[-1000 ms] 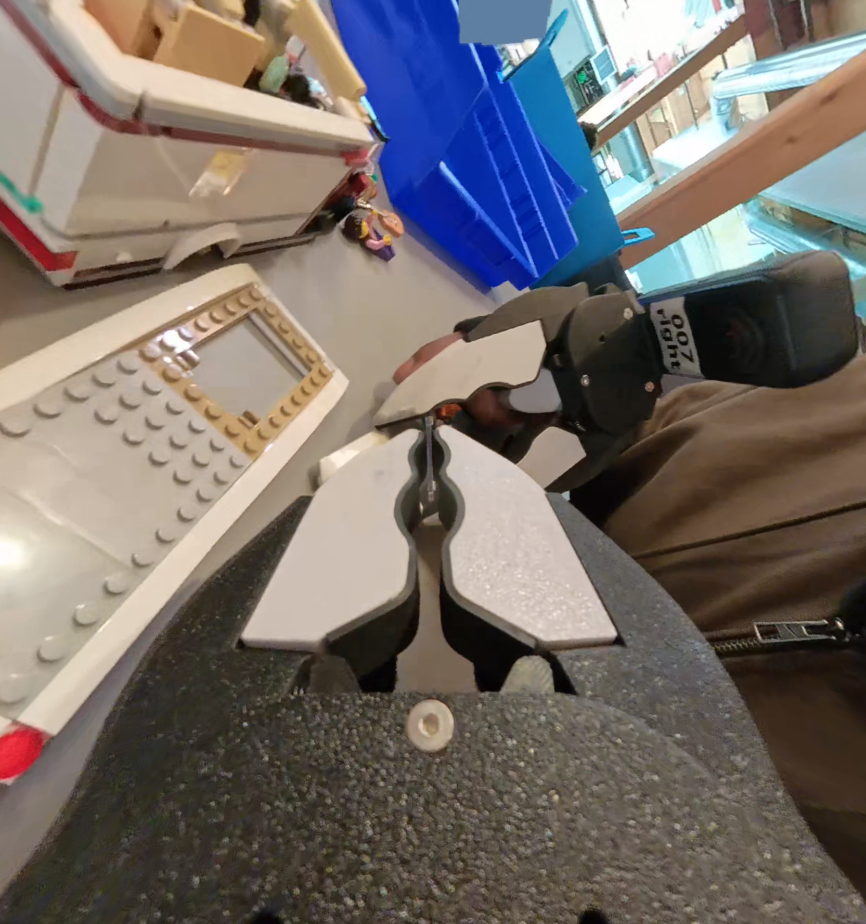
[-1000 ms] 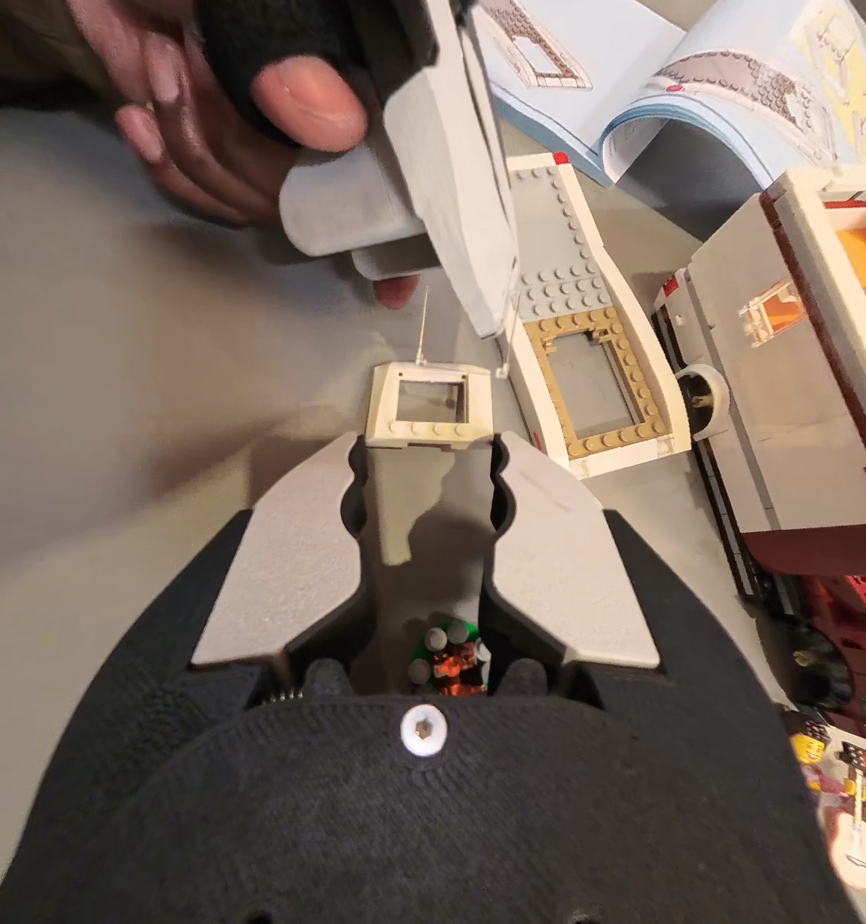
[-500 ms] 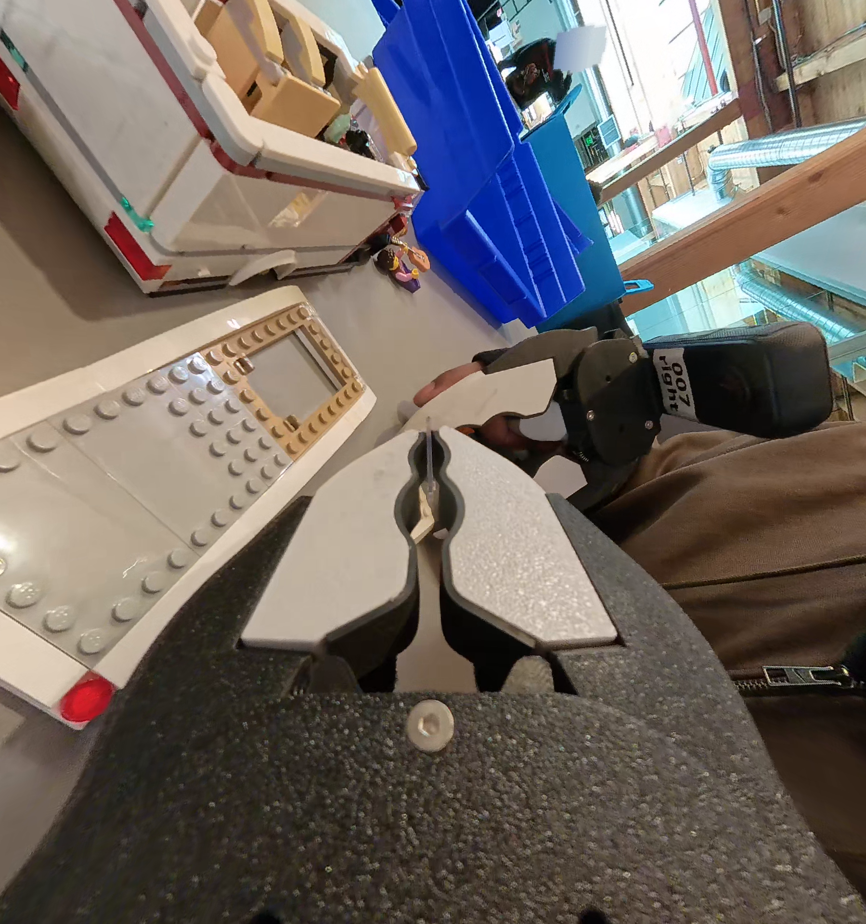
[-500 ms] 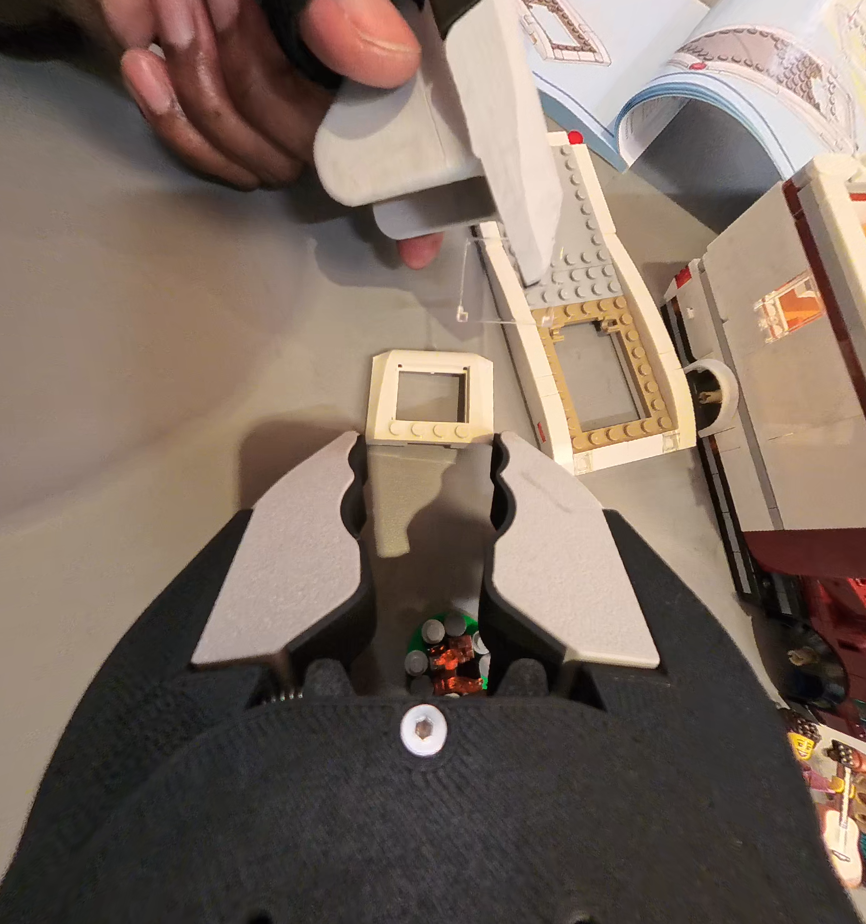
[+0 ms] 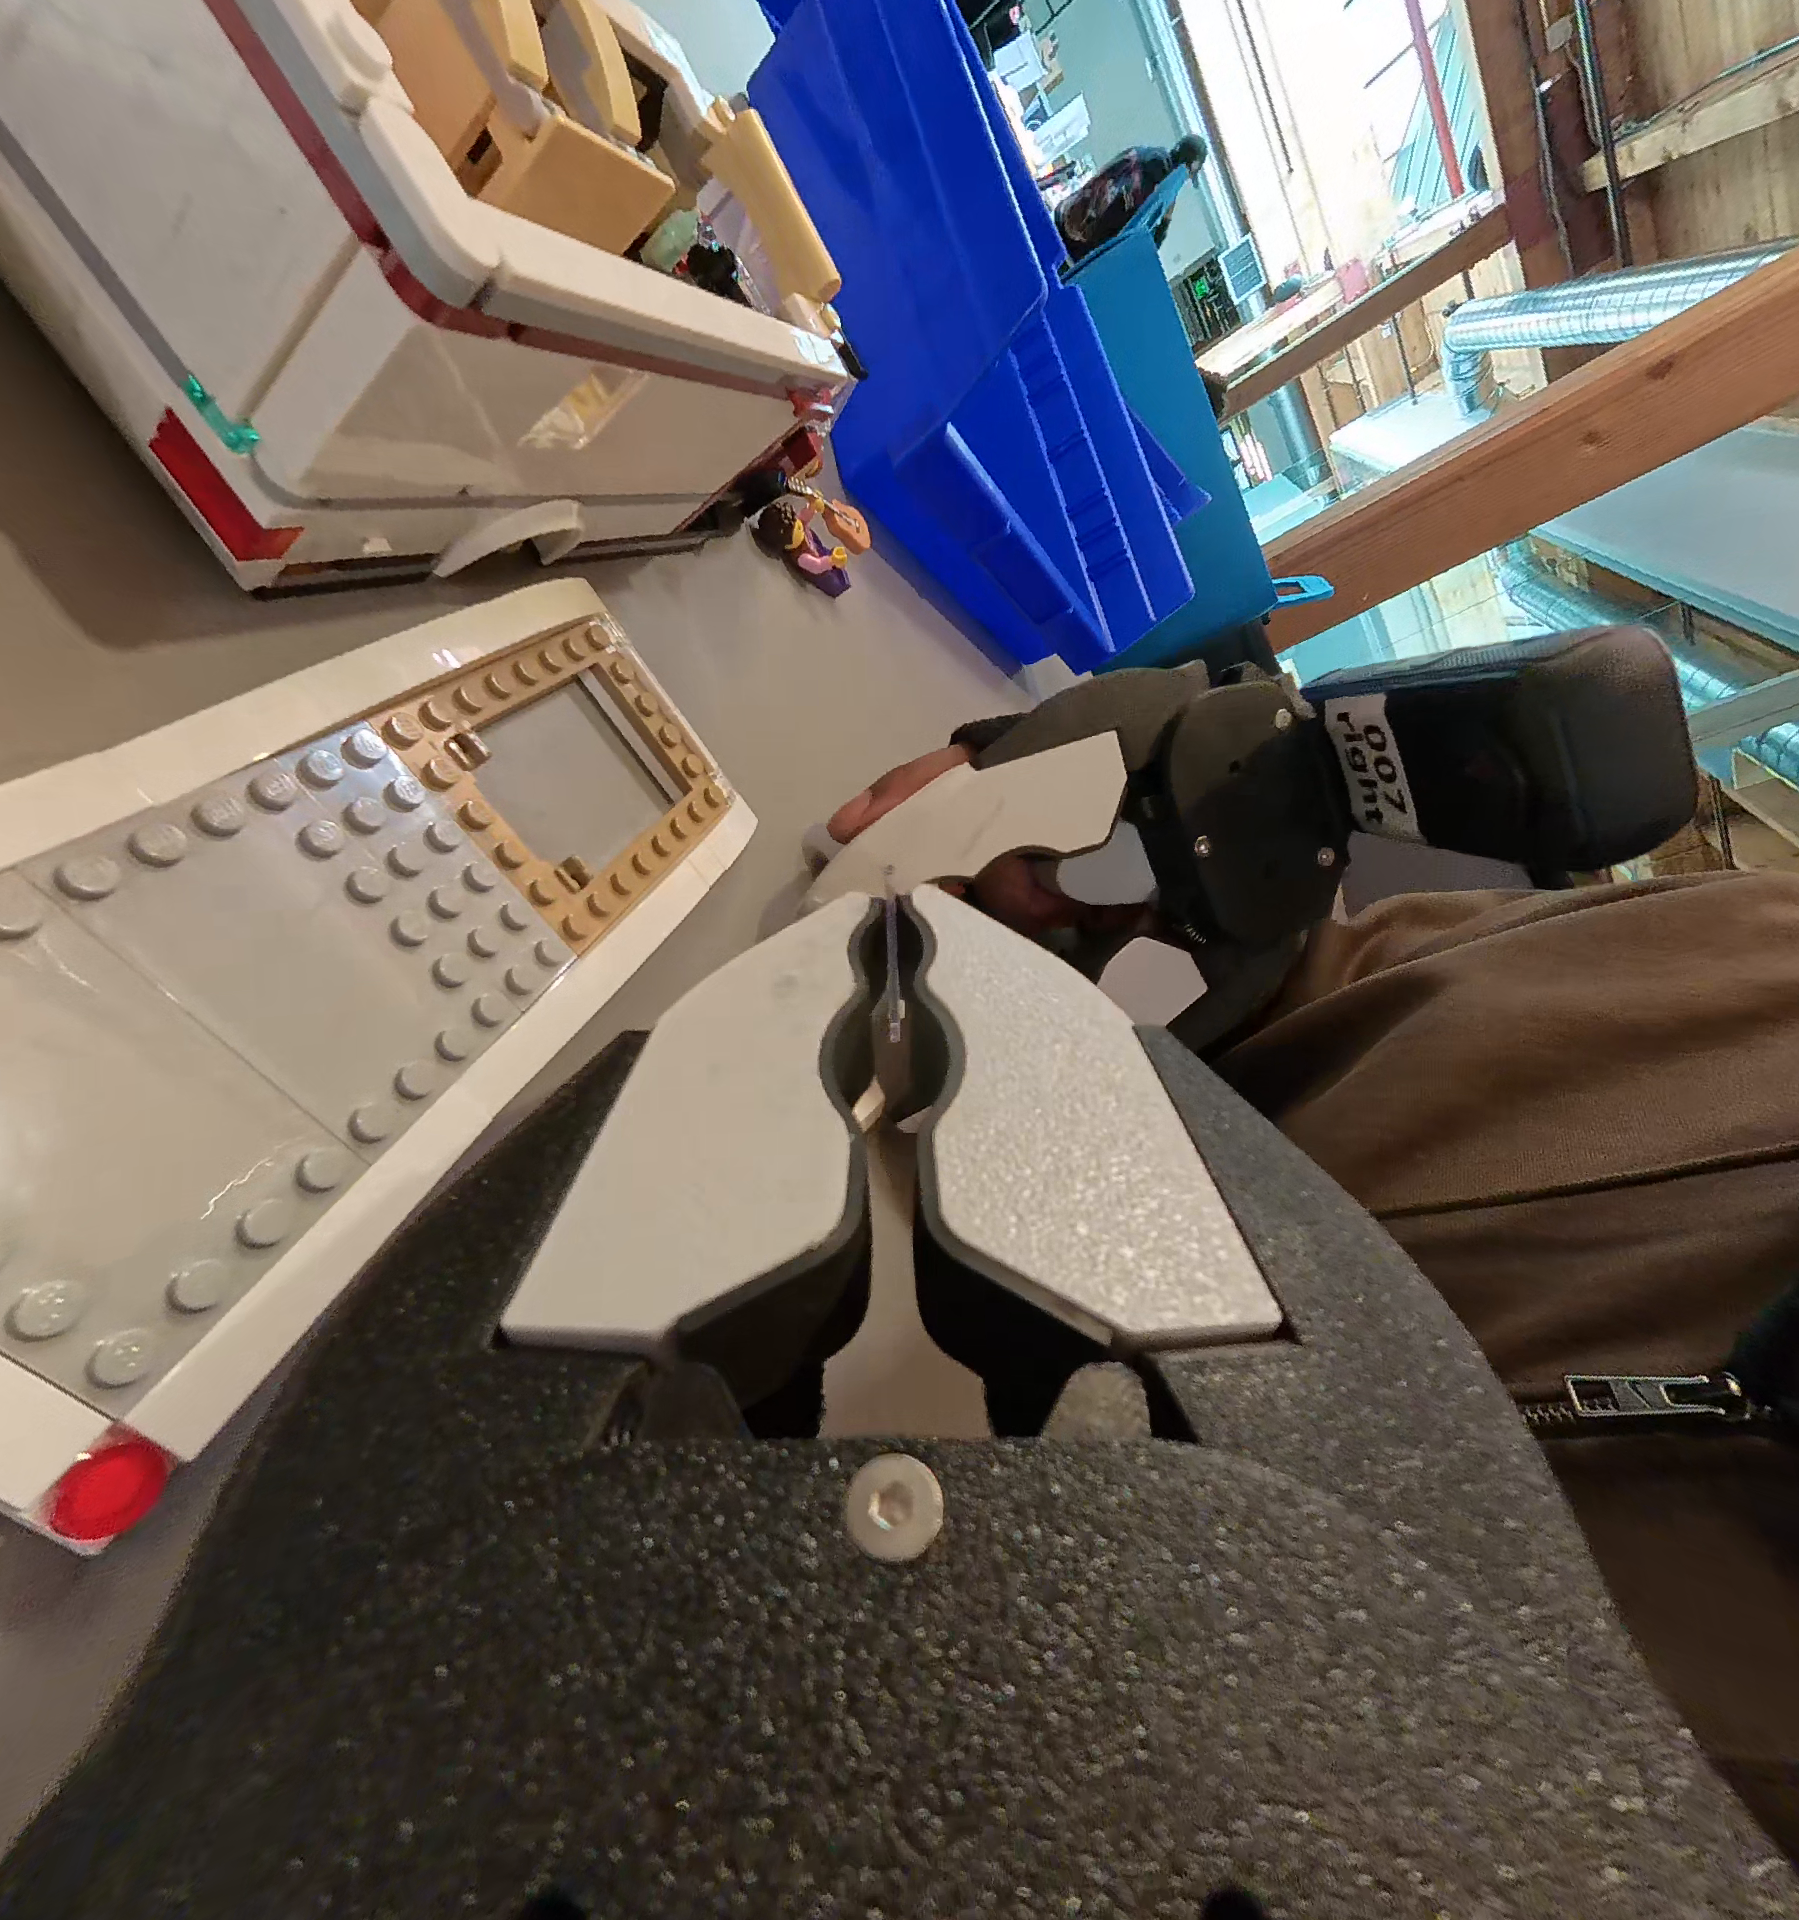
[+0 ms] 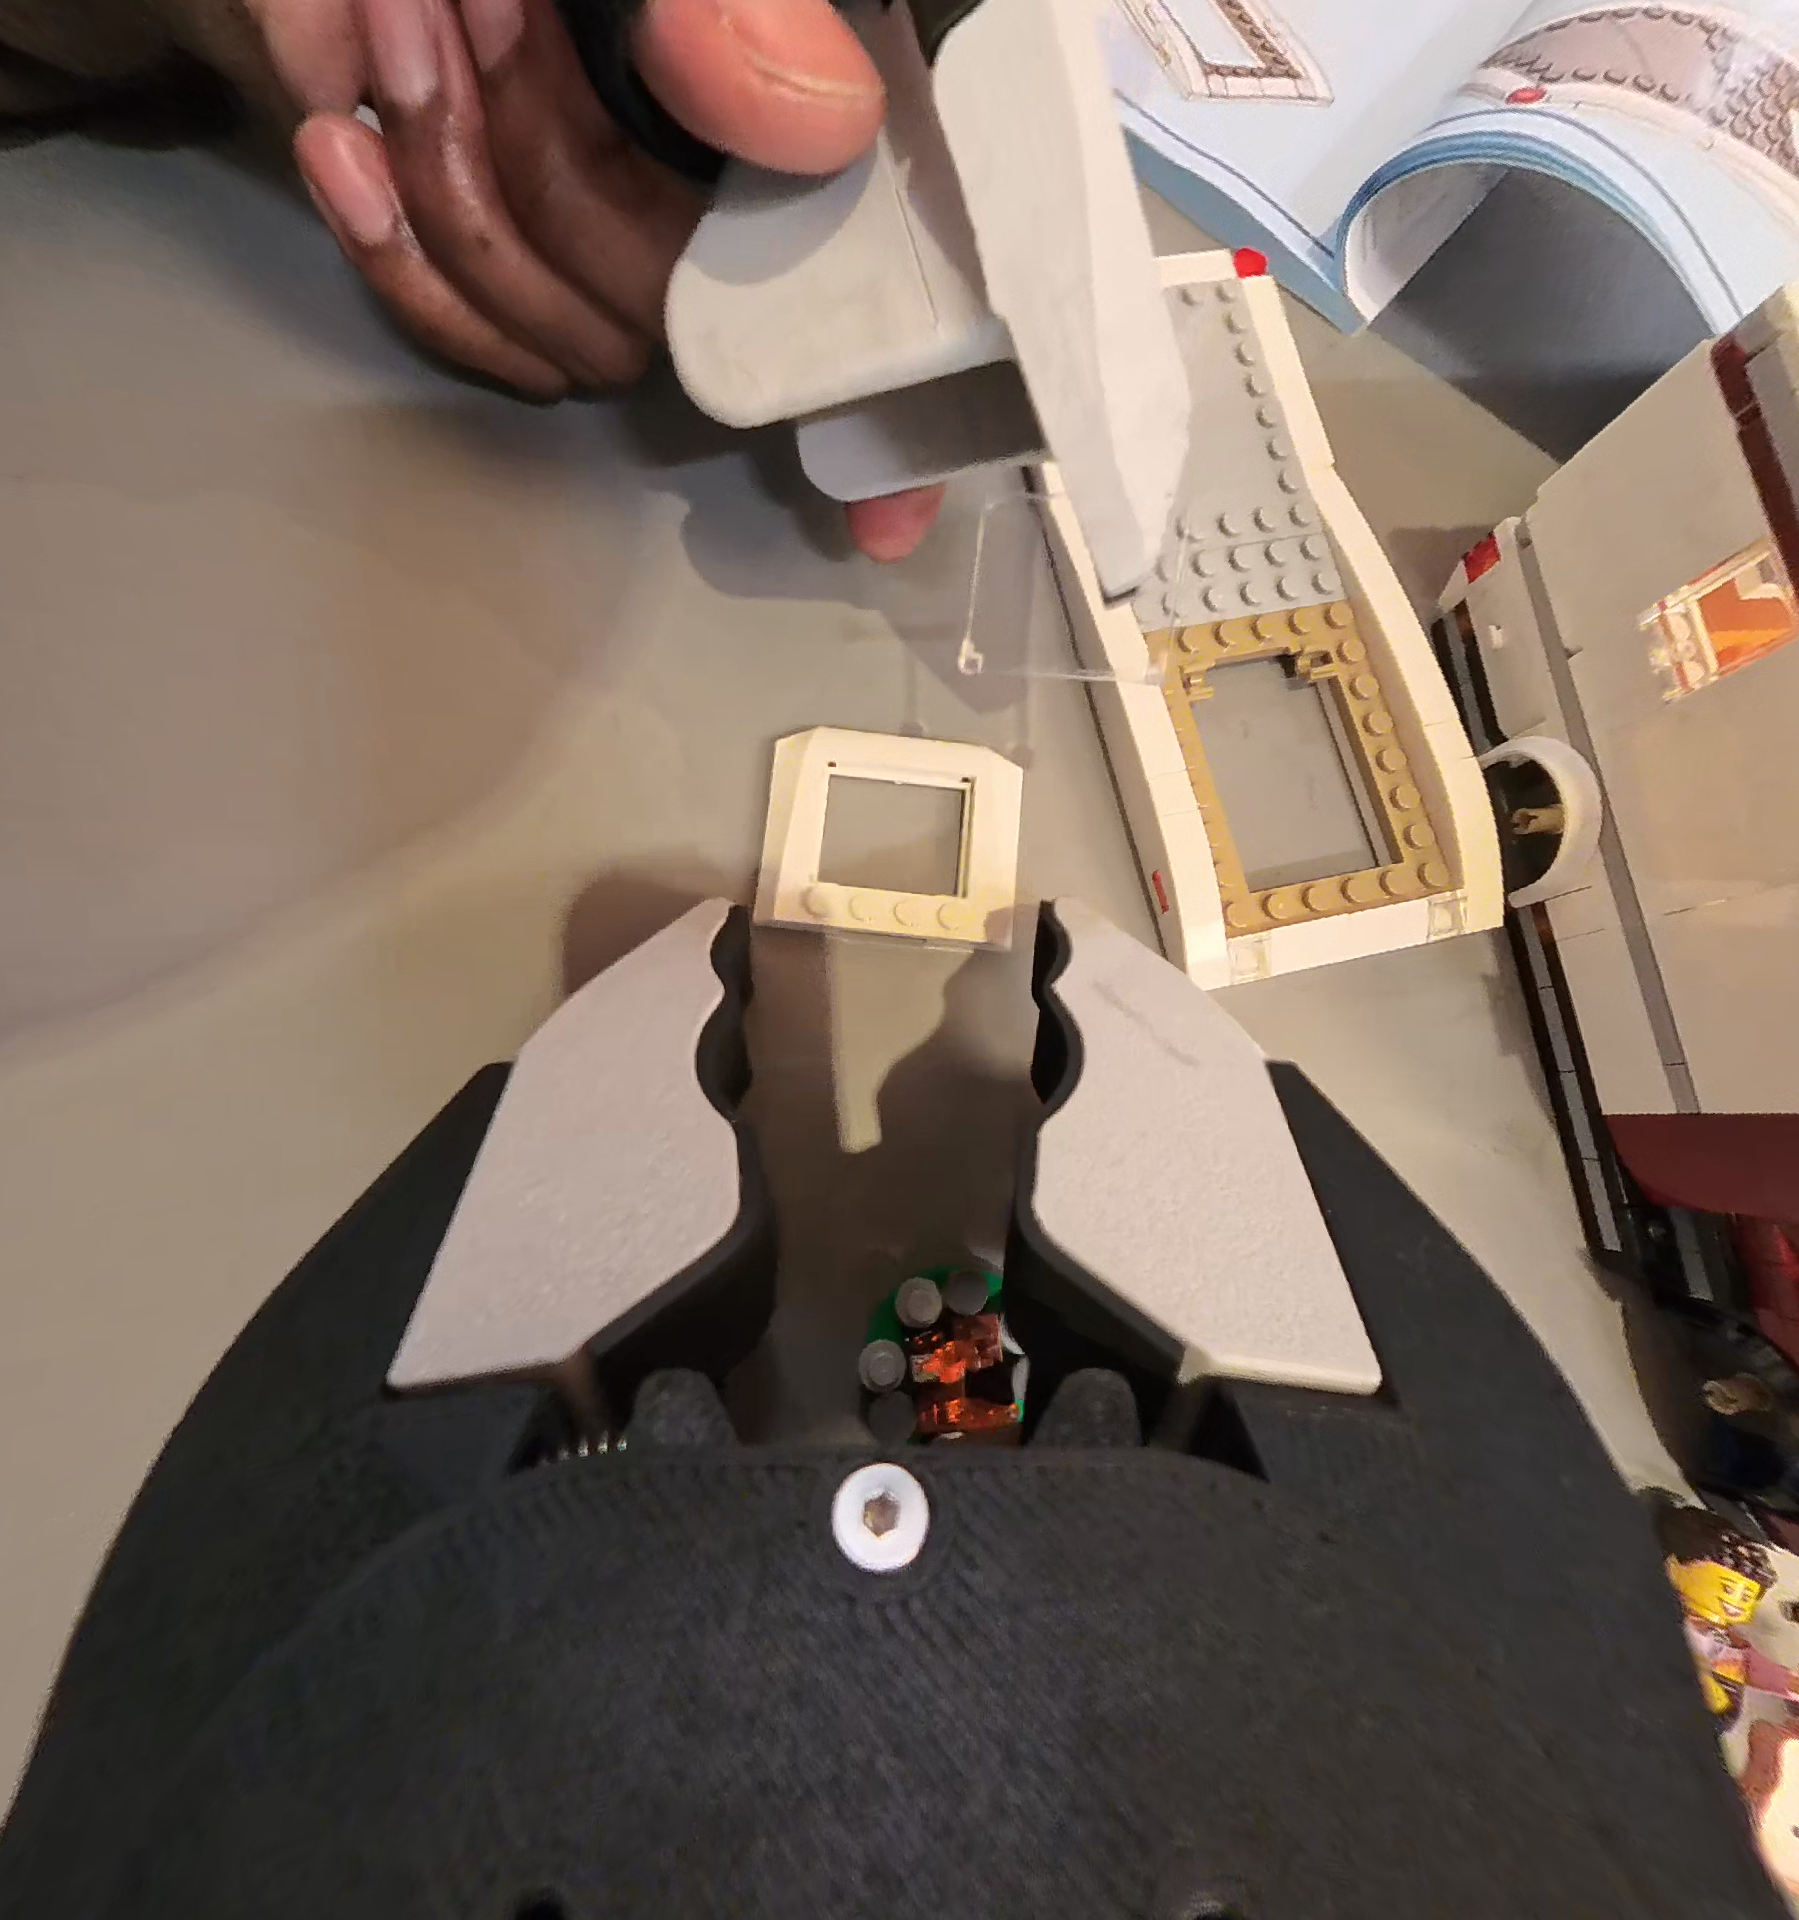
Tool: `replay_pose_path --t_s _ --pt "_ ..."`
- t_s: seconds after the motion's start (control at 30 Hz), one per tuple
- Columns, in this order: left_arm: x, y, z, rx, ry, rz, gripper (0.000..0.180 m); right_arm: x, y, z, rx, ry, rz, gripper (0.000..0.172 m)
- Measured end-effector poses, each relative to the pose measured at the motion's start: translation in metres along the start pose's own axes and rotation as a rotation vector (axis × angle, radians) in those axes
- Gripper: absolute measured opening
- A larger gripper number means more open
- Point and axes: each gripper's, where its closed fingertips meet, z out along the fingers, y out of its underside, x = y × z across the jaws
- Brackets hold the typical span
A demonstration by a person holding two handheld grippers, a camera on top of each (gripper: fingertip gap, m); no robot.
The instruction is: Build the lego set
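White square brick-built window frame (image 6: 893, 836) lies flat on the grey table (image 6: 251, 727), just beyond the right gripper (image 6: 887, 920), whose jaws stand wide and bare. Beyond the frame, the left gripper (image 5: 890, 914) pinches a thin clear plastic pane (image 6: 1030, 613), raised beside the white-and-tan studded roof panel (image 6: 1290, 810).

- A clear thin pane (image 5: 892, 971), seen edge-on between the shut left tongs (image 5: 890, 914), runs back behind their pads; its full outline cannot be made out there.
- The white brick camper (image 5: 438, 343) is cropped by the top and left edges.
- The studded roof panel (image 5: 251, 987) runs off the left edge.
- An open booklet (image 6: 1497, 135) is cut off at the top and right.
- A small brick cluster (image 6: 942, 1361) sits half hidden behind the open right tongs (image 6: 890, 920).
- A toy figure (image 6: 1747, 1662) at the right edge is blurred and cropped.
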Motion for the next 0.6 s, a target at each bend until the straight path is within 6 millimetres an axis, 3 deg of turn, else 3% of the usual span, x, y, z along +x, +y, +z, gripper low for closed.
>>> replay_pose_path --t_s 0.2,0.6 --pt "0.0010 0.0012 0.0019 -0.002 0.008 -0.010 0.001 -0.0008 0.0029 0.0050 -0.038 -0.035 0.030 0.056" --pt "0.0018 0.0002 0.0024 0.003 0.016 -0.009 0.001 -0.0016 0.0015 0.0055 -0.034 -0.033 0.013 0.049"
